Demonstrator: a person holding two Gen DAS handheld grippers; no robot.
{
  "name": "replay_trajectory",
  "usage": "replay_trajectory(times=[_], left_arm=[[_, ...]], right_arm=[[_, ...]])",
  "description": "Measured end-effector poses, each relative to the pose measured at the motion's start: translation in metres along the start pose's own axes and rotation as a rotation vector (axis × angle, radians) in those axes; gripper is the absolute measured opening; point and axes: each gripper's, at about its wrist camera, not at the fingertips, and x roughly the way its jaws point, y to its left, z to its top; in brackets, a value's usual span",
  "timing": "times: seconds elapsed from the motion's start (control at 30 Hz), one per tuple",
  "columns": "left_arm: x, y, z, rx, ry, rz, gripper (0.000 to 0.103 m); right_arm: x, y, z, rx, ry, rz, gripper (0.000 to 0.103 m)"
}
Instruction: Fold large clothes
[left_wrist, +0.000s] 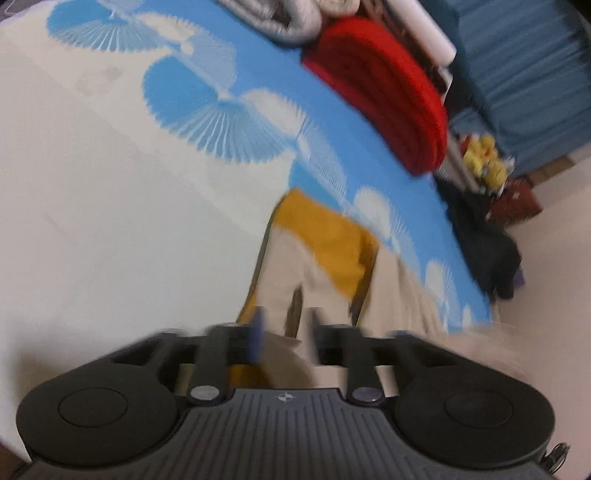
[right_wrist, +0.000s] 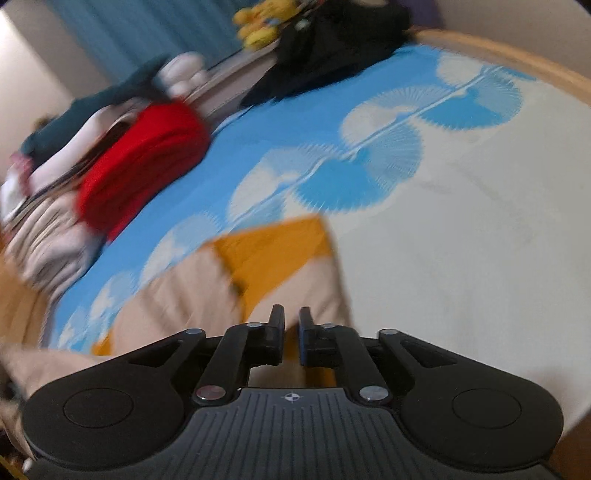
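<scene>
1. The garment (right_wrist: 229, 291), beige and mustard, lies part folded on the bed (right_wrist: 461, 240)
2. Left gripper (left_wrist: 284, 332): jaws look to be pinching beige cloth, though it's blurred
3. Right gripper (right_wrist: 291, 332): jaws nearly together; whether cloth sits between, I cannot tell
4. Folds remain, I'd judge; a red pile (right_wrist: 140, 166) is apparently done

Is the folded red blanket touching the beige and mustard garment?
Apart. In the left wrist view, a strip of blue patterned bedsheet shows between the folded red blanket and the beige and mustard garment.
</scene>
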Motion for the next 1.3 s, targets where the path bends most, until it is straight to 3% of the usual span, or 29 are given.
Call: replay_trajectory(times=[0.03,0.13,0.23,0.43,0.63,1.1,1.27,1.3], left_arm=[[-0.001,0.002,0.003,-0.013,-0.028,-0.010,0.056],[-0.001,0.009,0.002,-0.052,-0.029,-0.002,0.056],[0.000,0.007,-0.001,-0.004,-0.042,0.038,0.056],[0.013,0.009,-0.024,0.106,-0.004,0.133,0.056],[0.029,0.008,-0.028,0.141,0.003,0.183,0.056],[0.082,-0.010,-0.021,0.148,0.055,0.277,0.056],[0.095,-0.008,-0.019,0.140,0.068,0.298,0.055],[0.096,-0.008,-0.019,0.141,0.070,0.297,0.055]], right_arm=[[0.007,-0.004,0.005,0.017,-0.036,-0.007,0.015],[0.017,-0.023,0.006,0.078,-0.094,0.014,0.024],[0.026,-0.033,-0.001,0.111,-0.036,-0.008,0.025],[0.035,-0.018,-0.021,-0.060,-0.006,0.007,0.030],[0.056,-0.007,-0.035,-0.164,0.040,-0.028,0.032],[0.109,0.007,-0.033,-0.245,0.114,-0.117,0.034],[0.113,0.009,-0.036,-0.269,0.125,-0.111,0.035],[0.114,0.011,-0.037,-0.279,0.126,-0.111,0.031]])
